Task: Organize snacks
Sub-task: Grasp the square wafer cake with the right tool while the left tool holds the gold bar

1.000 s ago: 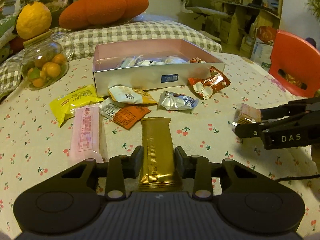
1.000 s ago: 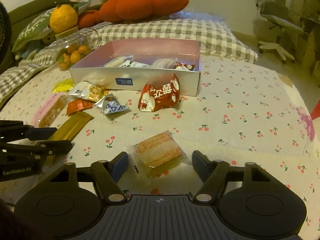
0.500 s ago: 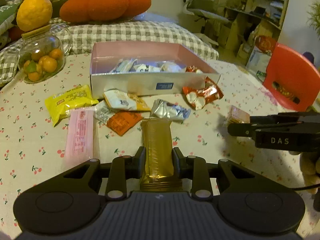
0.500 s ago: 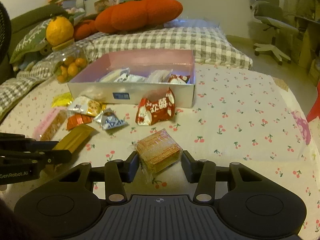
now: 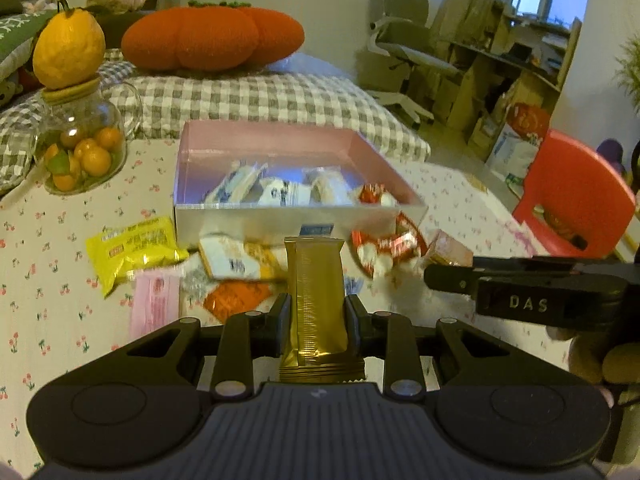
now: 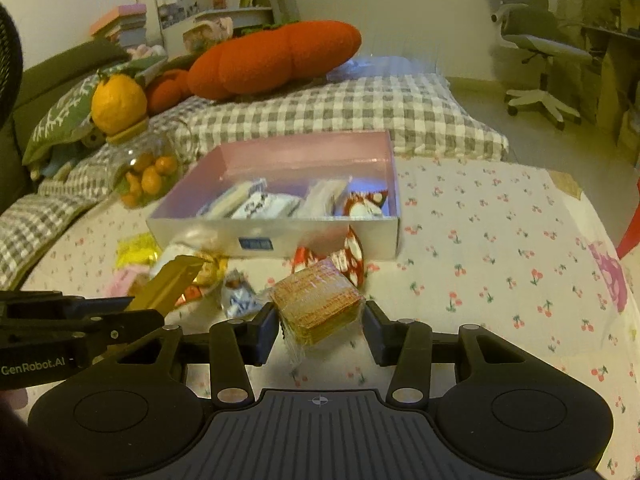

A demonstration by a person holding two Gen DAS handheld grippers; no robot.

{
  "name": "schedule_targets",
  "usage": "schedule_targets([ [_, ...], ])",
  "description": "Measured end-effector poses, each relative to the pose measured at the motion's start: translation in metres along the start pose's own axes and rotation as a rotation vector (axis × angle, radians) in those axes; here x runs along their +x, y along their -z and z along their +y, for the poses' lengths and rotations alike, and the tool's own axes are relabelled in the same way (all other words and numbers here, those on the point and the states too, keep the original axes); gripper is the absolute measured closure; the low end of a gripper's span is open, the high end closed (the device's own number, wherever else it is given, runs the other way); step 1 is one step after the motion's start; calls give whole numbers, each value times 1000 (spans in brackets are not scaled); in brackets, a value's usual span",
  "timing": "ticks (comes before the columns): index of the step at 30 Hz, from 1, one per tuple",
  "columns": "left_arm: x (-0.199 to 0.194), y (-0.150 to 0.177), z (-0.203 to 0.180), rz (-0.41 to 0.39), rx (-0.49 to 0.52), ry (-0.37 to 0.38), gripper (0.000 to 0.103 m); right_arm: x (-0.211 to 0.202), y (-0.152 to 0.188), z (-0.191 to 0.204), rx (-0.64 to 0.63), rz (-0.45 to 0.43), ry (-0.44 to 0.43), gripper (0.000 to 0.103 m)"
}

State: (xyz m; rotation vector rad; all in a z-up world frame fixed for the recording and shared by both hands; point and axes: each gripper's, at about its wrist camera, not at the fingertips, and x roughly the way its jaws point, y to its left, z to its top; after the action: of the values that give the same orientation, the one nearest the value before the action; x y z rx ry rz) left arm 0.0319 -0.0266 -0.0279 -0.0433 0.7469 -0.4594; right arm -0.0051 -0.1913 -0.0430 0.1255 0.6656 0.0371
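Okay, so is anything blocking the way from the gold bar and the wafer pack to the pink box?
Nothing visible does. The gold bar and wafer pack are both held above the loose snacks, and the pink box is open-topped with free space behind its packets.

Left gripper [image 5: 315,322] clamped, right gripper [image 6: 320,326] clamped (both held level)

A grey office chair [image 6: 536,46] stands on the floor beside the gingham-covered bed [image 6: 340,108]. A red plastic chair [image 5: 576,196] sits nearer.

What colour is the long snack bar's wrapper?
Gold foil; the snack bar shows best in the left wrist view.
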Motion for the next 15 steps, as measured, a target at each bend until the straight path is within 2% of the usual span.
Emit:
schedule_targets([
  [15, 13, -47, 7, -80, -86, -42, 77, 12, -54, 4, 99, -55, -36, 58],
])
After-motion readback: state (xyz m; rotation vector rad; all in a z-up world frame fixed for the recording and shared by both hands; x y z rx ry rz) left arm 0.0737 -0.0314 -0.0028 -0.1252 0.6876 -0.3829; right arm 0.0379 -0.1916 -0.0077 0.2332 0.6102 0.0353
